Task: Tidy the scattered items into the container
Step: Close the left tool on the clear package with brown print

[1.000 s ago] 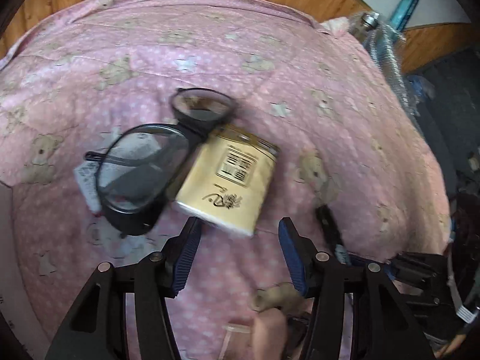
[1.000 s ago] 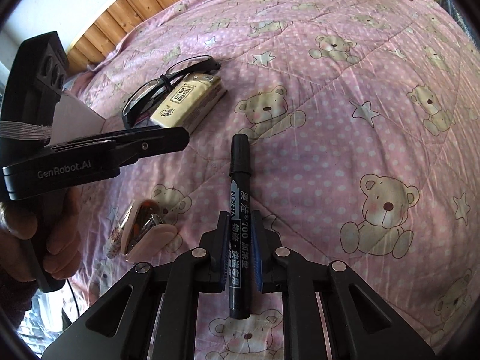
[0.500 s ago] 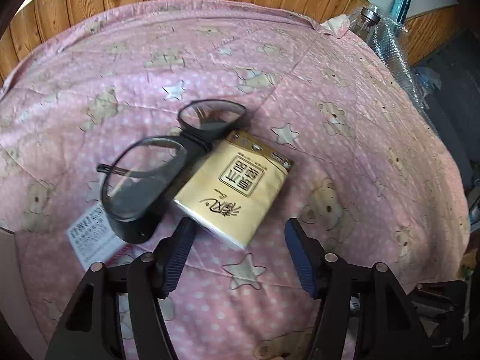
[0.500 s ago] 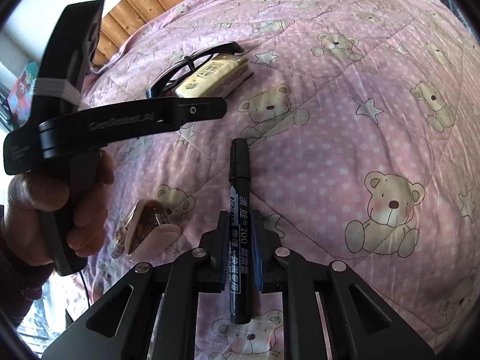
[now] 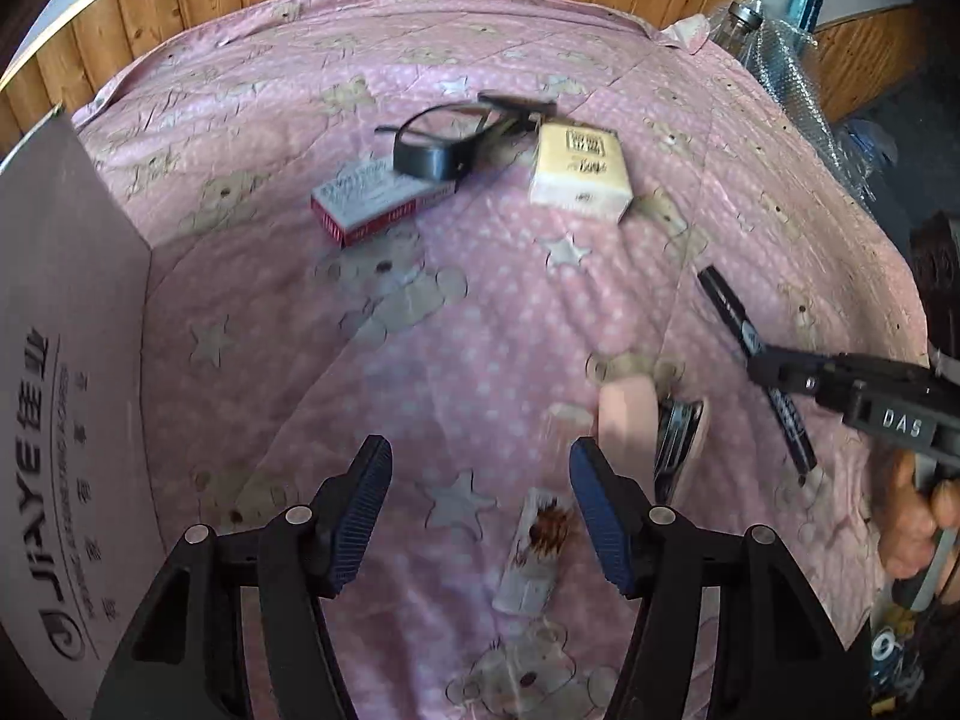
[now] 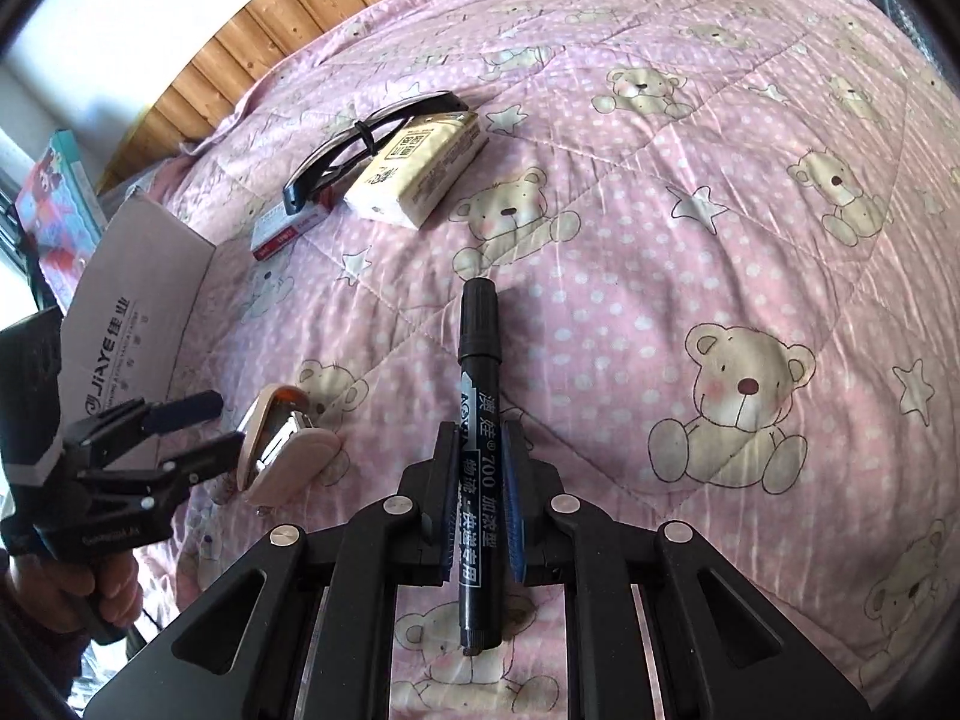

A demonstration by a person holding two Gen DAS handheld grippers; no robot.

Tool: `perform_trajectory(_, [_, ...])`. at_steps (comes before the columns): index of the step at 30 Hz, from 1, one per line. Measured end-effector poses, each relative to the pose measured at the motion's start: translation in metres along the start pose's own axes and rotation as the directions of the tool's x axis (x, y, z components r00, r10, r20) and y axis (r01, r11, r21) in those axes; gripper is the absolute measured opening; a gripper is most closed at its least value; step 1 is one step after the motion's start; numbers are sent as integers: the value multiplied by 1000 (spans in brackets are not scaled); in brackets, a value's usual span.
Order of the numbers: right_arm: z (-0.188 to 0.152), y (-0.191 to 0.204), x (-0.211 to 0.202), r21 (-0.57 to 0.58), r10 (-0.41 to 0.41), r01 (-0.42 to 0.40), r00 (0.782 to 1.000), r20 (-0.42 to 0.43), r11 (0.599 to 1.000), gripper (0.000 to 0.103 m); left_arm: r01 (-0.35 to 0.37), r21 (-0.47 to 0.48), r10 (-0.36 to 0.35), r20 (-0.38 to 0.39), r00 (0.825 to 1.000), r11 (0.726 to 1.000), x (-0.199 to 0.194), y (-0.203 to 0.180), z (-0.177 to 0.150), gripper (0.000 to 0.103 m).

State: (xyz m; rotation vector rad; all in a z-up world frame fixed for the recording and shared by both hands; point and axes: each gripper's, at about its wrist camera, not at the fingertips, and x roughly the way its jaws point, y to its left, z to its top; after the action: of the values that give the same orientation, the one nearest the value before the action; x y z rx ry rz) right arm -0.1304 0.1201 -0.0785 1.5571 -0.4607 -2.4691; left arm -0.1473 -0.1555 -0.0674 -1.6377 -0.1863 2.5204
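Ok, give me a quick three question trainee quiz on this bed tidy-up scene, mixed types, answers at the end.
1. True or false: the right gripper is shut on the black marker.
2. The left gripper is: A) open and empty, B) shut on the glasses.
3. Fill in: the glasses lie partly on the red and white ____, beside the tissue pack.

Key: 1 true; 2 A; 3 box.
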Motion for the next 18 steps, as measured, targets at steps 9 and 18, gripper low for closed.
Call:
perform_trajectory(9, [-14, 0, -17, -47, -89, 88, 996, -4, 995, 16, -84, 205, 80, 30, 996, 975, -1, -47, -18, 58])
perform_trajectory(18, [-20, -15, -20, 53, 63, -60, 997, -51, 997, 14, -37, 16, 36, 19, 999, 999, -7, -29, -28, 34])
